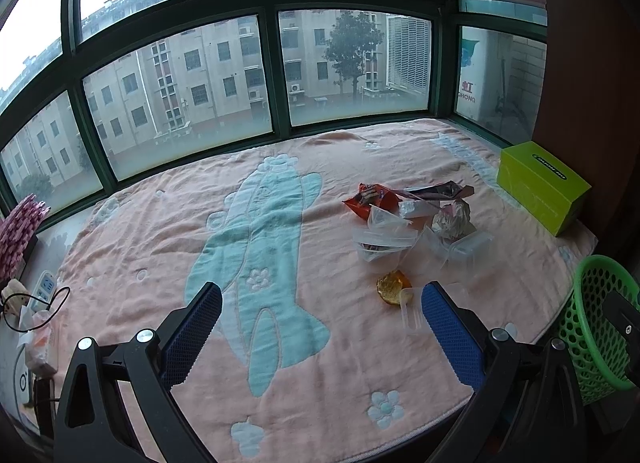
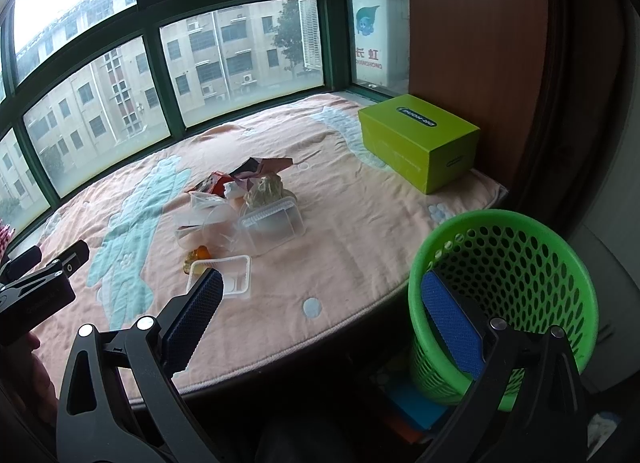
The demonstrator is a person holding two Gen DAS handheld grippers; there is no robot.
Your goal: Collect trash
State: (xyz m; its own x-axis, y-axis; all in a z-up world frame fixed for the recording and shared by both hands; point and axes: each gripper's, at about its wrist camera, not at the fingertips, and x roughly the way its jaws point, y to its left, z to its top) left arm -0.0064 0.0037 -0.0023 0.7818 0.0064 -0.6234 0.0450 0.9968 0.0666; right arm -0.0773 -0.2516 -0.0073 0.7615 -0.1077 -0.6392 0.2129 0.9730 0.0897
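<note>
The left gripper hung over the pink blanket with its 2 blue-padded fingers spread wide, pinching nothing; only blanket lay between them. The right finger's tip sat just beside a small clear plastic cup and an amber wrapper at about 1 o'clock from the gripper.

Past these, at roughly 1 o'clock in the left wrist view, the trash pile lay on the blanket: an orange snack packet, clear plastic trays and crumpled foil. A lime-green box stood at 2 o'clock near the window corner.

The right gripper was likewise wide open and empty. Its left finger overlapped a clear tray; whether they touched was unclear. Its right finger lay across the green mesh basket, standing off the blanket's edge at 4 o'clock.
</note>
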